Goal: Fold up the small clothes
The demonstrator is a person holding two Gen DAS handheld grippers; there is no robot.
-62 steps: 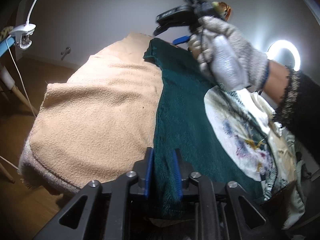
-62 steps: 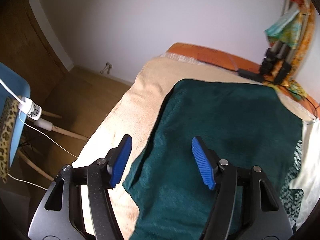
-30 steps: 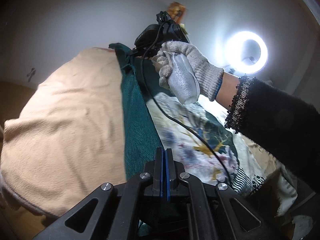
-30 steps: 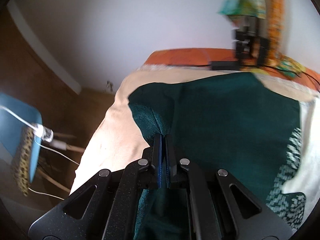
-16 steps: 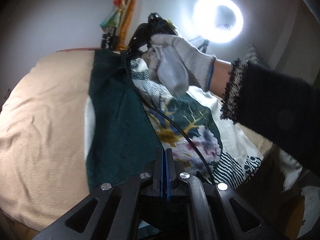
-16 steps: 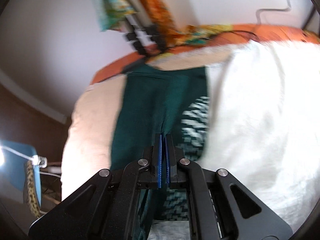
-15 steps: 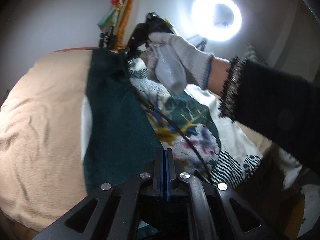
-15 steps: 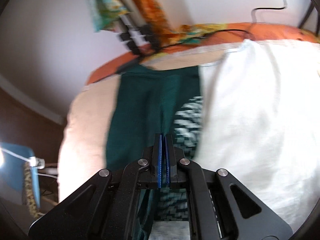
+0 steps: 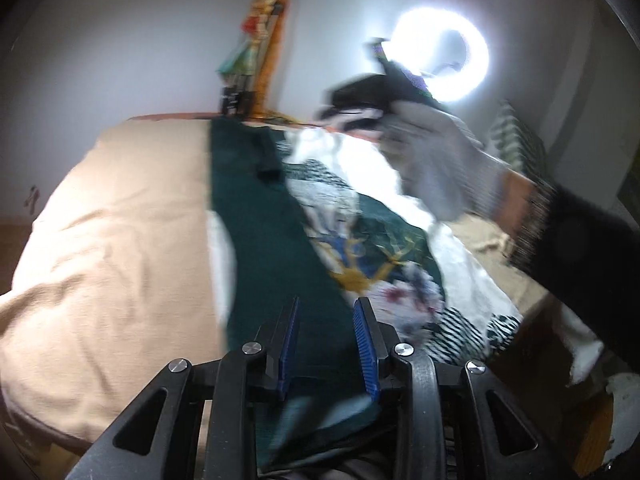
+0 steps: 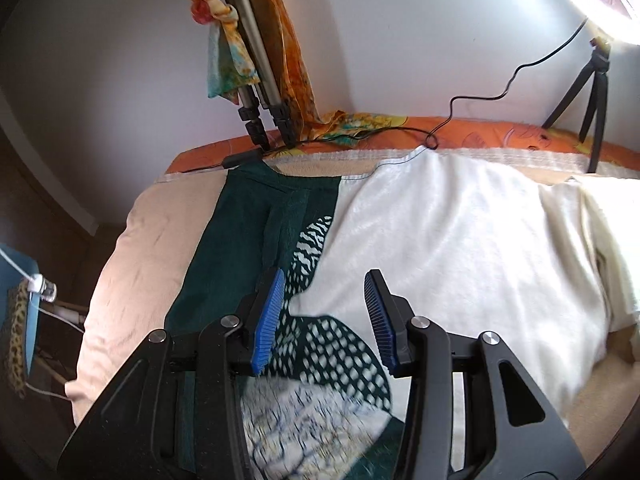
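Note:
A dark green garment (image 9: 256, 216) with a printed white, blue and gold front lies folded lengthwise on the beige blanket (image 9: 112, 248). It also shows in the right wrist view (image 10: 236, 232), its patterned side (image 10: 328, 352) turned up. My left gripper (image 9: 327, 340) is open just above the garment's near edge, holding nothing. My right gripper (image 10: 320, 316) is open over the fold, near the white cloth (image 10: 448, 248), and empty. In the left wrist view the gloved right hand with its gripper (image 9: 424, 160) is raised and blurred.
A white garment spreads over the right of the bed. A tripod (image 10: 256, 92) draped with an orange scarf stands at the bed's far edge, a black cable (image 10: 480, 100) and small tripod (image 10: 592, 96) further right. A ring light (image 9: 444, 56) glows. A blue chair (image 10: 16, 312) stands left.
Both grippers were shut on the green garment's left edge and carried it over to the right; now both have opened and let it go, leaving it folded. The right hand has lifted.

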